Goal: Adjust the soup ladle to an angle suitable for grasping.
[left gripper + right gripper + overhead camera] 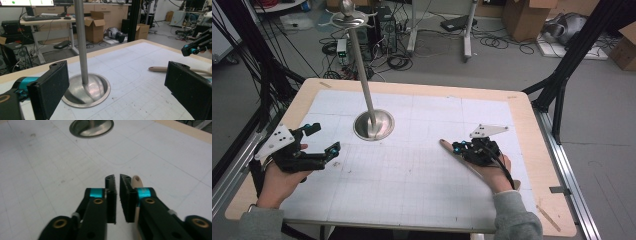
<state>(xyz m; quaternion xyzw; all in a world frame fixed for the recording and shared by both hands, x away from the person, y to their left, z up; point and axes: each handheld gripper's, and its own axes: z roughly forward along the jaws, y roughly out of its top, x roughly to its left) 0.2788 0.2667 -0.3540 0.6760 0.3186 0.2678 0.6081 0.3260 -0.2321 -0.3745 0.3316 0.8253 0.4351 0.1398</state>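
Wooden and flat, a spatula (136,180) was seen beside the right gripper (117,177), its ridged jaws barely parted on nothing, while the left gripper (117,82) was held wide open.

The right gripper (117,195) hangs above the gridded white mat (50,170), its jaws a narrow slit apart with nothing between, a wooden spatula (136,182) beneath its right jaw, the metal stand base (91,127) far off.

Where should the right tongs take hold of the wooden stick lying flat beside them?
Grip the wooden stick just behind its rounded, holed end, the part that lies bare. Come straight down from above with the right tongs, one jaw on each long edge, since it is thin, narrow and flat.
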